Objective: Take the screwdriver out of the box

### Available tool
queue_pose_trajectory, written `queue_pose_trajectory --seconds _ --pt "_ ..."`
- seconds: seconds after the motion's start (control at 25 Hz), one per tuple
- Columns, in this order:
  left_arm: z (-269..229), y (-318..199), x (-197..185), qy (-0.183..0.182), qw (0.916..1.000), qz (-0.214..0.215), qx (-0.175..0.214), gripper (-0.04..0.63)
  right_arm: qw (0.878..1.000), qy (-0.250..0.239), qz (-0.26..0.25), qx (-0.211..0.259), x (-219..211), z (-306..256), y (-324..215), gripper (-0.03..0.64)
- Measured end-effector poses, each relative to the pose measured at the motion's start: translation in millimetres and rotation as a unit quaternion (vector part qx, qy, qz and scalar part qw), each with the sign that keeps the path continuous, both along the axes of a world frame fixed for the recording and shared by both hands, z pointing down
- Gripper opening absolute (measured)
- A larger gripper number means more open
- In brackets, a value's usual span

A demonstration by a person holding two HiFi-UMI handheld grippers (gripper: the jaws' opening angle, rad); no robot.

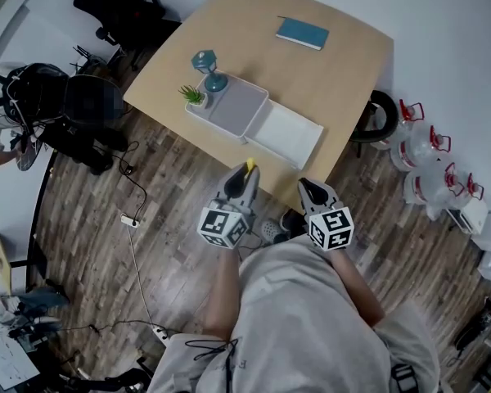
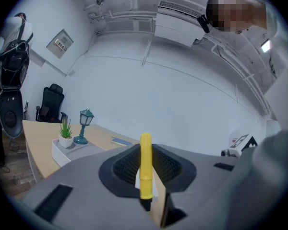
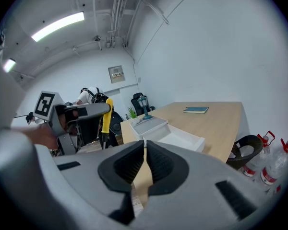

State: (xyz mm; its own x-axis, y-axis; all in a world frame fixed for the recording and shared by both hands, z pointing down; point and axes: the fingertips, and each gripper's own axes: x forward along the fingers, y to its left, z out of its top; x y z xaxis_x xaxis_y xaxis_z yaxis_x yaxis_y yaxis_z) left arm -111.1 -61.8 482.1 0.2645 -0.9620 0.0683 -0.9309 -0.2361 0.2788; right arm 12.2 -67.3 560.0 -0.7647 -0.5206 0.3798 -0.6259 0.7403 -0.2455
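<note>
My left gripper (image 1: 245, 177) is shut on a yellow-handled screwdriver (image 1: 249, 167), just off the near edge of the wooden table (image 1: 344, 72). In the left gripper view the yellow handle (image 2: 145, 164) stands upright between the pads, with its dark shaft hidden below. The white box (image 1: 288, 133) lies open on the table ahead, next to a grey tray (image 1: 239, 105). My right gripper (image 1: 311, 188) hangs beside the left one, shut with nothing in it (image 3: 145, 146). The right gripper view shows the left gripper (image 3: 84, 110) and the screwdriver (image 3: 106, 115) to its left, with the box (image 3: 175, 138) beyond.
A teal lamp (image 1: 212, 68) and a small plant (image 1: 193, 96) stand at the tray's far end. A blue book (image 1: 303, 33) lies at the table's back. An office chair (image 1: 119, 6), a person (image 1: 16, 97), a black bin (image 1: 382, 115), water bottles (image 1: 425, 158) and a floor cable (image 1: 131, 219) surround the table.
</note>
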Motion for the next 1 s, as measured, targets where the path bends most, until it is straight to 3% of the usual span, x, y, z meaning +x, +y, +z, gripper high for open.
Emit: queue_pose_trajectory --seconds 0.52,0.88,1.0 --pt "1 26 -6 -0.005 0.9997 -0.025 0.005 0.066 1.000 0.009 -0.022 0.002 -4 4 21 0.020" --pt "-1 45 -19 0.017 0.9988 -0.046 0.004 0.066 0.999 0.011 -0.038 -0.004 -13 7 37 0.018" --pt "7 51 -19 0.023 0.9985 -0.048 -0.015 0.067 0.999 0.012 -0.038 -0.005 -12 8 43 0.018"
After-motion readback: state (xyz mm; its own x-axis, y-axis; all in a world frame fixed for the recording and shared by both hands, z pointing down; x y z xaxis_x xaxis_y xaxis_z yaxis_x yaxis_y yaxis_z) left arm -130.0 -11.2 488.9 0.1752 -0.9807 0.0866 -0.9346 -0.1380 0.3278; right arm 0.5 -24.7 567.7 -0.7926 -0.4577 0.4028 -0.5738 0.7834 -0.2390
